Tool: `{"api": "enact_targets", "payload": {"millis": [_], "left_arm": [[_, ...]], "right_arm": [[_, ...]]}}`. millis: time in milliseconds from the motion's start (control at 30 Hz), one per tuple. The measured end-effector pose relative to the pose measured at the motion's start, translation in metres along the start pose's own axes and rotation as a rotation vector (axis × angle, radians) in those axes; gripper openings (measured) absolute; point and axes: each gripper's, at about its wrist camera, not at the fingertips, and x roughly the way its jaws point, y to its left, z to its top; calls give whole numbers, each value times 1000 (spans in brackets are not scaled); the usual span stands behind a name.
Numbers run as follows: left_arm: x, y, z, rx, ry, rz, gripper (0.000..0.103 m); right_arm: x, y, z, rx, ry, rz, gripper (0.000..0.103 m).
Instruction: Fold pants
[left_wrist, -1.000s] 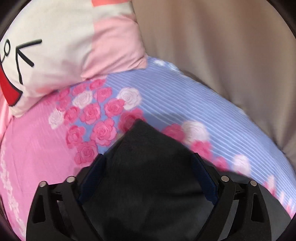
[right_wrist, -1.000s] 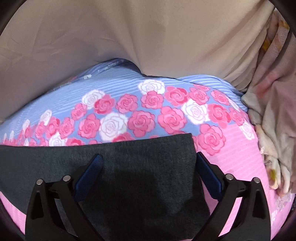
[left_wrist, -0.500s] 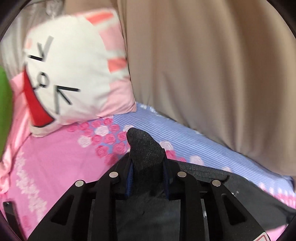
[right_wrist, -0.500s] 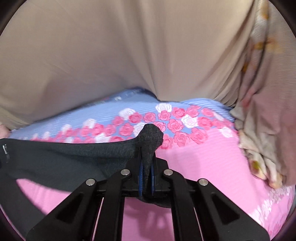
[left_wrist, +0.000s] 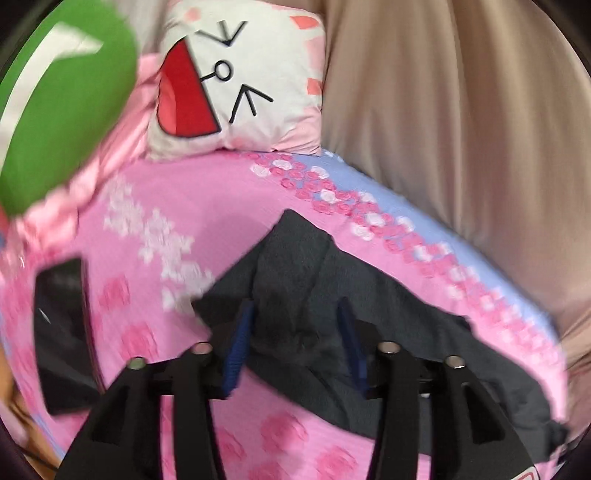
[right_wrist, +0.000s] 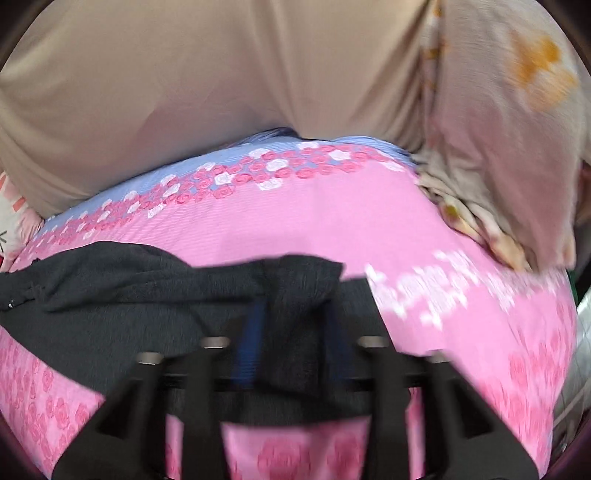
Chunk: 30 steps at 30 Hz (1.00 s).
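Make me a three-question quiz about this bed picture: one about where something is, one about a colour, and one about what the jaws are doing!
1. Where is the cartoon-face pillow?
A. At the far end of the bed sheet, against the curtain
B. On top of the pants
C. On the floor

2. What colour are the pants?
A. Yellow
B. Dark grey
C. White

3. How do the left gripper jaws stand?
A. Shut tight on the pillow
C. Out of view
B. Apart, with pants cloth lying between them

Answers: 1 A, it leans beside the beige curtain past the roses. 2 B, the cloth is charcoal against the pink. 3 B, a clear gap shows between the blue pads.
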Motion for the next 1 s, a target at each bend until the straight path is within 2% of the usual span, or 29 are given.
{"api": "enact_targets", "payload": {"millis": [33,100,233,367,433,467,500,567,600,700,867,1000], "left_arm": [[-4,3,-3,-45,4,-52,63],[-5,5,-7,-122,19,-131,80],[30,2,-10,-249,123,-190,82],[68,6,-12,-352,223,-196,81],[71,12,-11,-389,234,-224,57],[69,13,-10,-382,232,-247,9],[65,13,-7,-364,233,-280,2],[46,18,-2,-363,200,-329,2],[37,18,0,-346,186,-331,1],[24,24,6,-306,157,-289,1],[37,35,2,-315,202,-273,1],[44,34,1,-299,200,-252,1]], "right_arm": [[-11,1,-3,10,-28,6,75],[-32,6,-11,34,-64,28,76],[-50,13,-29,104,-72,114,81],[-57,33,-49,97,-52,147,83],[-55,41,-59,100,-29,163,83],[-54,44,-64,101,-20,168,84],[-54,45,-66,104,-15,174,84],[-53,49,-70,121,-2,210,83],[-53,51,-70,129,-1,232,84],[-46,56,-64,160,5,285,83],[-8,69,-42,262,84,435,84],[35,95,-24,278,141,443,83]]}}
